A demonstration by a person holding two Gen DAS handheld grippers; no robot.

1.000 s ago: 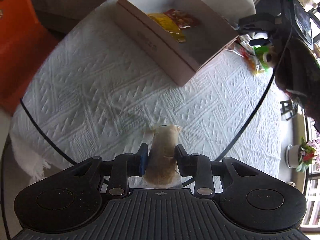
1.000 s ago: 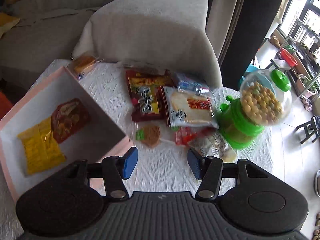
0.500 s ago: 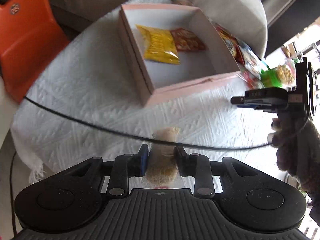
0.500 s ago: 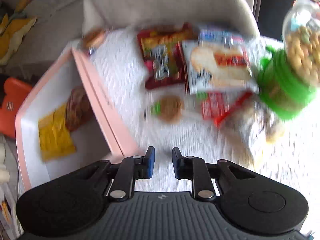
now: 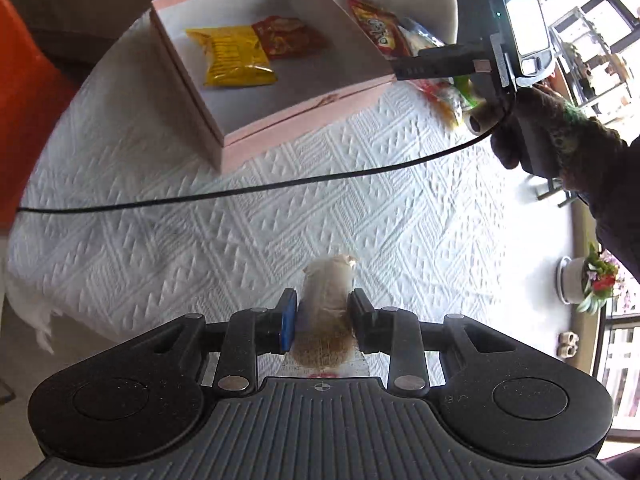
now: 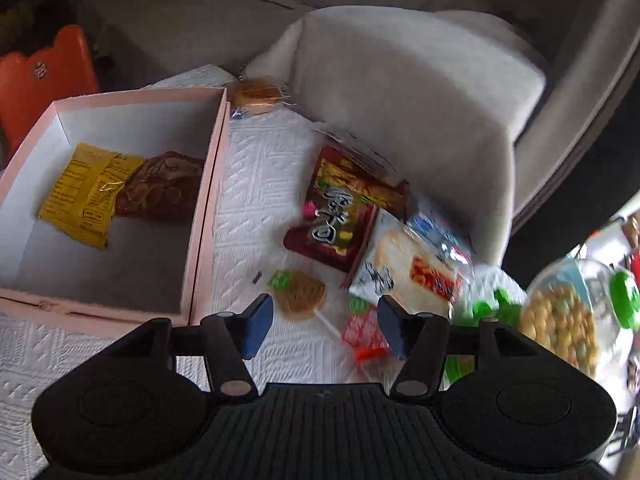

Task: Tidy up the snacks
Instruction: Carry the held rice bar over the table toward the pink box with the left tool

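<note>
My left gripper (image 5: 322, 320) is shut on a pale wrapped pastry snack (image 5: 326, 312), held above the white tablecloth, short of the pink box (image 5: 304, 120). In that box lie a yellow packet (image 5: 232, 56) and a red-brown packet (image 5: 290, 38). In the right wrist view the right gripper (image 6: 325, 330) hovers over the loose snacks with its jaws opening and nothing between them. Below it are a round lollipop biscuit (image 6: 300, 294), a small red candy wrapper (image 6: 364, 338), a dark red bag (image 6: 344, 208) and a white bread packet (image 6: 408, 268). The pink box (image 6: 204, 216) stands to its left.
A green candy dispenser with a clear globe (image 6: 560, 320) stands at the right. A wrapped bun (image 6: 254, 94) lies beyond the box. A grey chair back (image 6: 400, 92), an orange chair (image 6: 44, 80) and a black cable (image 5: 240, 192) border the table. A gloved hand (image 5: 532, 136) holds the right gripper.
The left gripper rose with the pastry and now sees into the box. The right gripper's jaws closed, then reopened while it rolled, staying over the loose snacks.
</note>
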